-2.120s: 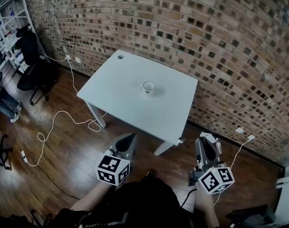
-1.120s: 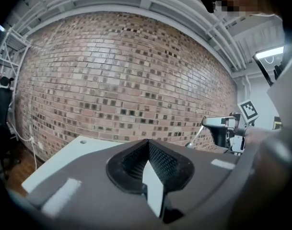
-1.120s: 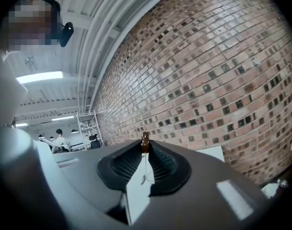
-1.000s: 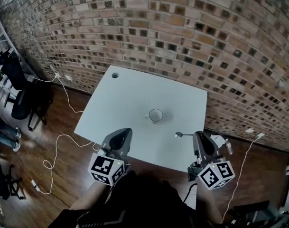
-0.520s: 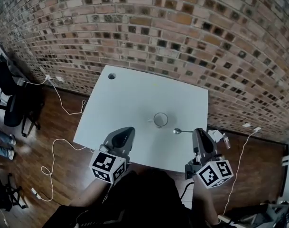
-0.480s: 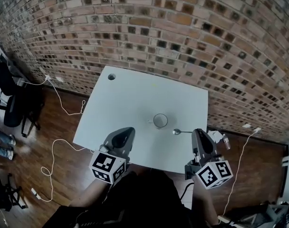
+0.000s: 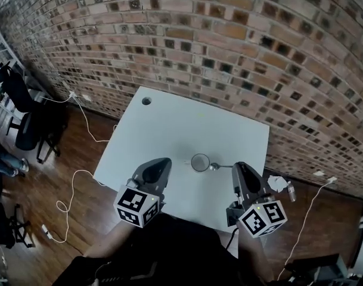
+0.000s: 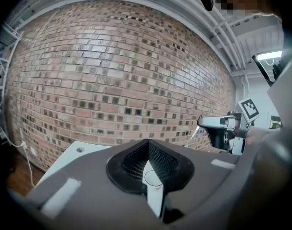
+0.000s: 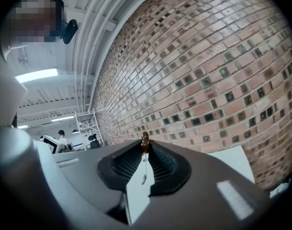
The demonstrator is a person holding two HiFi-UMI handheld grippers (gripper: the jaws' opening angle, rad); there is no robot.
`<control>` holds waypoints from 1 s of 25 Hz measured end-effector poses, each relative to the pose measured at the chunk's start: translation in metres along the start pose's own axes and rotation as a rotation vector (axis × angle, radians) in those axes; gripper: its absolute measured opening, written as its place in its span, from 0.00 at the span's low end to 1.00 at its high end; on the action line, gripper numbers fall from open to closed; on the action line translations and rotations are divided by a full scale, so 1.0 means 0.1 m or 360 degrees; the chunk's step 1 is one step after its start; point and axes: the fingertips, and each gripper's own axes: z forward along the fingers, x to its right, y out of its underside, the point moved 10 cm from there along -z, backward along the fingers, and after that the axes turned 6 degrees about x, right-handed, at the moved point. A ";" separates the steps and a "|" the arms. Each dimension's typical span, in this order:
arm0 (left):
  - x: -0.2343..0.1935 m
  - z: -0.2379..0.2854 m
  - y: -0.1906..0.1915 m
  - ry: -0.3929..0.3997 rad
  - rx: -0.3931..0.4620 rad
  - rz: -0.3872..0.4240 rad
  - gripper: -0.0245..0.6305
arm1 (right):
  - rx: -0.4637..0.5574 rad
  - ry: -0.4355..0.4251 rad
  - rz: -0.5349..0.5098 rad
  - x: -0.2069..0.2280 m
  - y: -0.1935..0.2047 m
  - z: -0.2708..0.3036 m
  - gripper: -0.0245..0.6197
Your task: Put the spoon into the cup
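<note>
A white cup (image 7: 199, 162) stands near the middle of the white table (image 7: 169, 130). My right gripper (image 7: 239, 168) is shut on a metal spoon (image 7: 219, 167), held level with its bowl just right of the cup's rim. In the right gripper view the spoon (image 9: 145, 140) pokes out past the closed tips of the right gripper (image 9: 145, 148). My left gripper (image 7: 158, 169) hovers over the table's near edge, left of the cup, its jaws together with nothing in them. In the left gripper view the cup (image 8: 153, 177) shows below the tips of the left gripper (image 8: 148, 143), and the right gripper (image 8: 216, 123) is seen at the right.
A brick wall (image 7: 217, 46) runs right behind the table. The tabletop has a round cable hole (image 7: 146, 100) at its far left corner. An office chair (image 7: 26, 115) and a white cable (image 7: 74, 177) are on the wooden floor to the left.
Both grippers have come forward over the table's near edge. The spoon's bowl has moved left, from well right of the cup to just beside its rim.
</note>
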 end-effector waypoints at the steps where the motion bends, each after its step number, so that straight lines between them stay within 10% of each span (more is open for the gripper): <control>1: 0.01 0.05 0.00 0.0011 -0.0017 0.0023 0.03 | -0.0015 -0.0025 0.0002 0.02 0.02 0.04 0.11; 25: -0.68 0.37 0.38 0.0195 -0.0099 -0.0059 0.03 | -0.0207 0.0325 0.0005 0.24 1.07 0.62 0.11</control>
